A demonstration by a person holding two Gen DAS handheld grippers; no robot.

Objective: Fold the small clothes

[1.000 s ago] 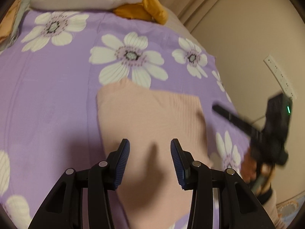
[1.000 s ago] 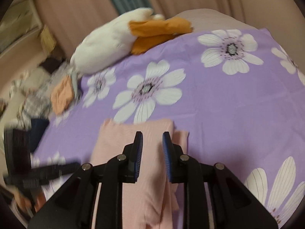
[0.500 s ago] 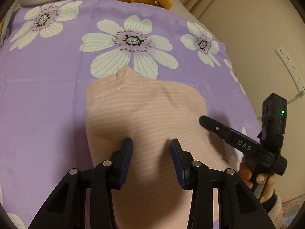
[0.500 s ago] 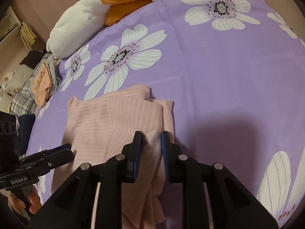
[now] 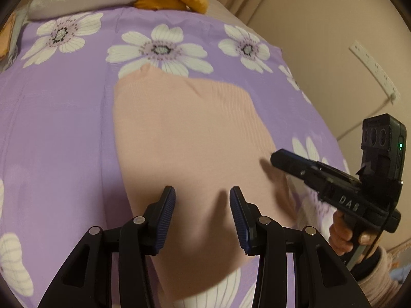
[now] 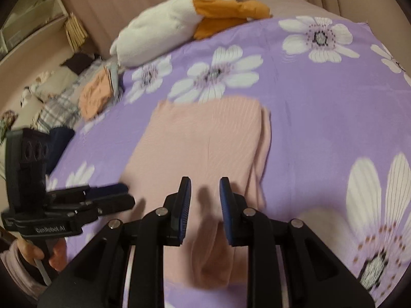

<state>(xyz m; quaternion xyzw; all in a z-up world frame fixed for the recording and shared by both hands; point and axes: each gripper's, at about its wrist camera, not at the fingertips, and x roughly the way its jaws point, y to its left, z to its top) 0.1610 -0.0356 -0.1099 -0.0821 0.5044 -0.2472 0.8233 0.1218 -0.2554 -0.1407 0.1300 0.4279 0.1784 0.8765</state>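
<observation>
A pink ribbed garment (image 5: 185, 133) lies folded flat on the purple flowered sheet (image 5: 56, 128). My left gripper (image 5: 203, 195) hovers open over its near half, with nothing between the blue pads. From the right, my right gripper (image 5: 277, 157) reaches to the garment's right edge. In the right wrist view the garment (image 6: 205, 138) shows a doubled edge along its right side. My right gripper (image 6: 204, 187) stands over its near end with its jaws opening. A soft fold lies under the gap, and the pads do not press on it. The left gripper (image 6: 125, 195) comes in from the left.
A white and orange plush toy (image 6: 167, 23) lies at the far end of the bed. A pile of other clothes (image 6: 95, 95) sits off the sheet's far left. A wall with a white power strip (image 5: 372, 69) stands close on the right. A hand (image 5: 341, 233) holds each gripper.
Both grippers have moved in lower over the garment. The rumpled right side now lies flat as a doubled edge. The right jaws have widened and let the fabric go.
</observation>
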